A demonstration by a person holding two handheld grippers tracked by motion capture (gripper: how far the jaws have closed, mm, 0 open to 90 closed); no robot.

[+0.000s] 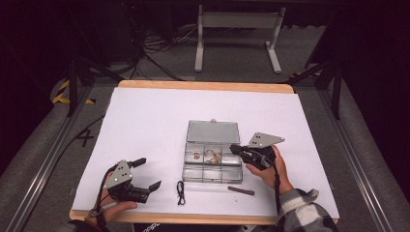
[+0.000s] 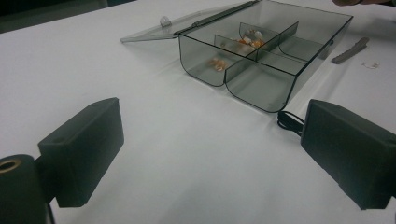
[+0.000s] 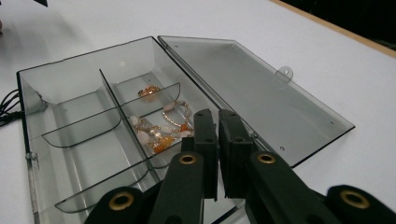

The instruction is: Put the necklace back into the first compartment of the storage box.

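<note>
Black cord (image 1: pixel 180 192) beside clear box (image 1: pixel 212 171)

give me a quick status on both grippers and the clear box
Left gripper open, empty, near table's front edge. Right gripper shut, empty, over clear box. Lid flat open, beads in back compartments.

White-topped table (image 1: pixel 145 116), wood edge: open clear compartment box (image 1: pixel 212 159), black cord loop (image 1: pixel 181 192), dark flat bar (image 1: pixel 241 190).

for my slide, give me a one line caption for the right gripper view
Closed right tongs poised over an open clear organizer box holding beaded jewelry.
</note>
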